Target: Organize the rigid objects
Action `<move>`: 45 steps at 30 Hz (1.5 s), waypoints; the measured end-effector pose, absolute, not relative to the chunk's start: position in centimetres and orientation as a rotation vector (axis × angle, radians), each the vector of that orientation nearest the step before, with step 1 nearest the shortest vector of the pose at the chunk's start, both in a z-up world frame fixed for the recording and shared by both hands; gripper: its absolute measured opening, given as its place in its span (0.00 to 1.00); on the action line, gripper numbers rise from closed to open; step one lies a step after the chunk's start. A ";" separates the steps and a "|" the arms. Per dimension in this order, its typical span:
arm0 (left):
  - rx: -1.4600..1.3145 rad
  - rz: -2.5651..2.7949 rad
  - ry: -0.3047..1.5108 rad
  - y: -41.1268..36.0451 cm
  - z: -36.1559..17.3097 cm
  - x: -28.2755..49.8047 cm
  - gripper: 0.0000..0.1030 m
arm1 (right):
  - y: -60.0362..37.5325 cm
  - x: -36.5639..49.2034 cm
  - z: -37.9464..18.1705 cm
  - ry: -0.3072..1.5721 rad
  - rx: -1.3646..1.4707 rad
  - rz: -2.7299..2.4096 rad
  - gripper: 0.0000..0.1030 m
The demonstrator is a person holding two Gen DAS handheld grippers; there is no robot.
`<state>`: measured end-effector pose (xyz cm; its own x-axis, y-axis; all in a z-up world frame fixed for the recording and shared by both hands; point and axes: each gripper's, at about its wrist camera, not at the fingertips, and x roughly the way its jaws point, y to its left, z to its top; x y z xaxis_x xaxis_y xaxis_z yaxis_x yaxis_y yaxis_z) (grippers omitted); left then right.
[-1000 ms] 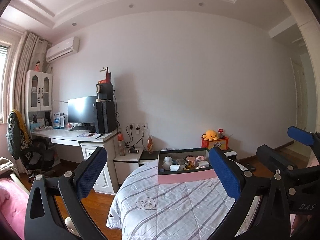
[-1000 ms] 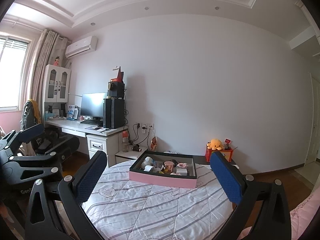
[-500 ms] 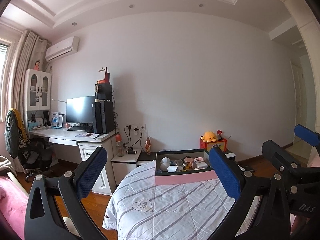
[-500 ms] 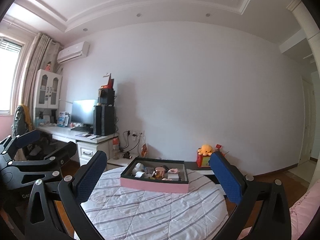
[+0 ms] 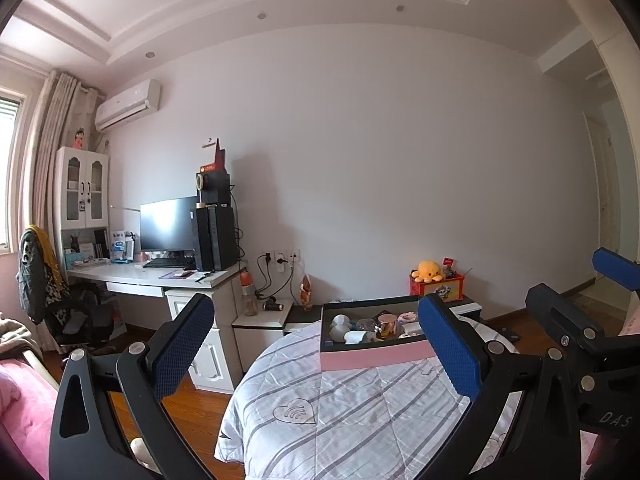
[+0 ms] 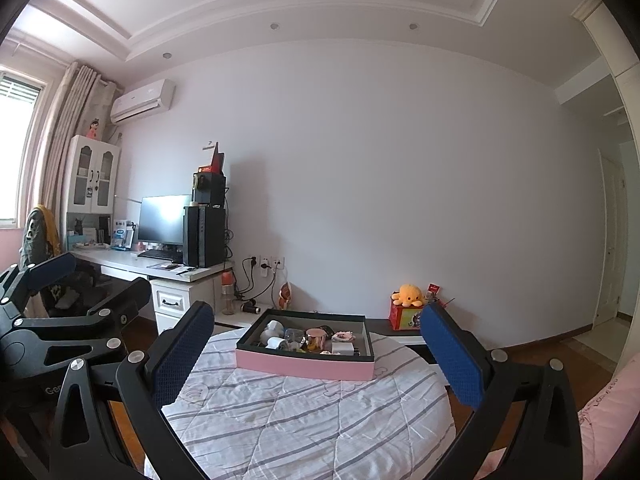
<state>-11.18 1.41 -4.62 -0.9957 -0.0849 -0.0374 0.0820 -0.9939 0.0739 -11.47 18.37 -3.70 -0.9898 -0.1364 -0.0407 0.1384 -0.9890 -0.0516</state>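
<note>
I hold my left gripper and right gripper spread wide, both released, grasping nothing. The pink tray of small objects sits at the far side of the striped quilt, well apart from both. "DAS" shows on the right gripper's body; "Gen" on the left's.
</note>
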 end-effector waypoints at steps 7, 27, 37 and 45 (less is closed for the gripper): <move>0.078 -3.055 -0.106 1.3 -4.9 -11.4 1.00 | 18.3 -11.6 -4.0 0.089 0.075 -3.003 1.00; 0.068 -3.051 -0.102 0.5 -5.1 -11.4 1.00 | 18.0 -11.9 -3.8 0.098 0.084 -2.997 1.00; 0.078 -3.048 -0.106 0.4 -5.1 -11.6 1.00 | 17.8 -12.0 -3.8 0.106 0.090 -2.993 1.00; 0.080 -3.047 -0.104 0.3 -5.2 -11.7 1.00 | 17.6 -12.0 -3.8 0.109 0.096 -2.992 1.00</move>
<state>-11.73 0.27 -5.17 -0.9944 -0.0931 -0.0495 0.0895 -0.9935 0.0703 -12.04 17.57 -3.78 -0.9872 -0.1435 -0.0689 0.1481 -0.9866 -0.0679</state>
